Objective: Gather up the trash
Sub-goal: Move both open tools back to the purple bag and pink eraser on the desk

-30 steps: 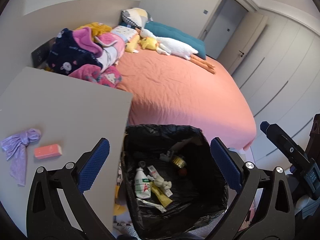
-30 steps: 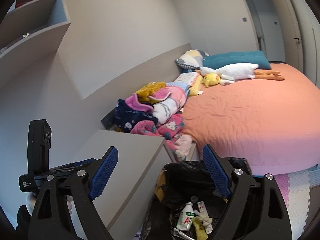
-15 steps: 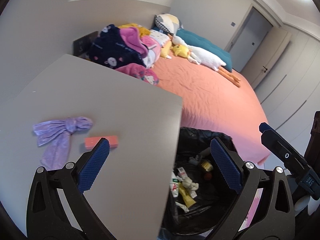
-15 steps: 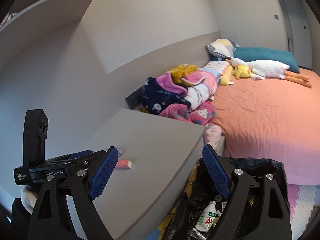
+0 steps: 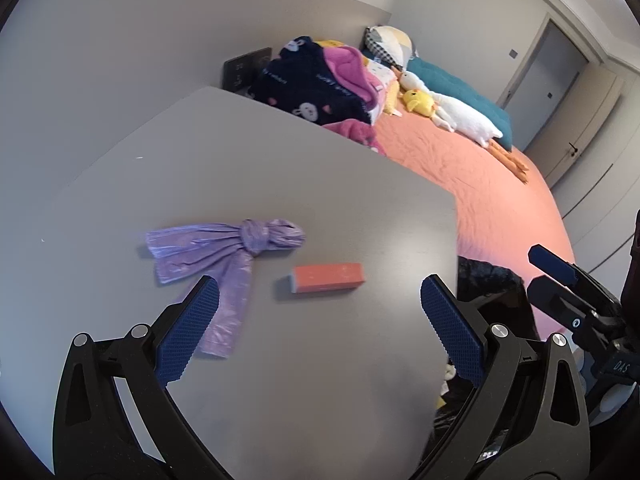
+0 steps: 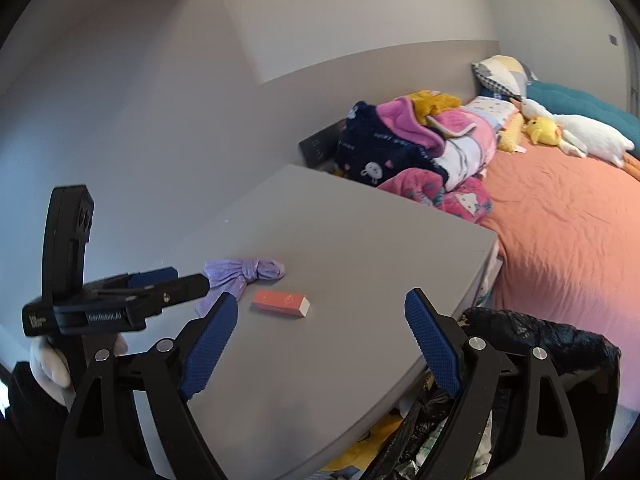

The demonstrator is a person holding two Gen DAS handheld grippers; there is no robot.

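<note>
Two wrist views cover a bedroom. The bed [image 5: 472, 184] under its orange sheet runs off the right edge of the right wrist view; its foot is cut off there. A heap of folded blankets [image 6: 420, 148] and a white goose plush [image 6: 588, 136] lie at the head end. The grey tabletop [image 5: 280, 184] fills the middle of both views; its near edge is hidden behind the gripper frames. The black trash bag [image 6: 540, 340] stands just beside the table's right corner, mostly covered by the right gripper's frame, and its contents are hard to make out. In the left wrist view only a dark sliver of it shows past the table edge.

On the table lie a knotted purple plastic bag [image 5: 224, 252] and, just beside it, a small orange box [image 5: 328, 278]. Neither is touched.

The left gripper [image 5: 316, 324] tilts steeply down over the table, jaws wide apart, nothing between them; the box lies just ahead of the gap. The right gripper [image 6: 320, 344] points down more shallowly, jaws likewise spread and empty. A white-gloved hand [image 6: 48, 364] carries the left gripper, partly hidden at the frame edge.

Compared with a second ago, both views have swung from the bag's open mouth to the tabletop, and the purple bag and box now sit central rather than at the far left.
</note>
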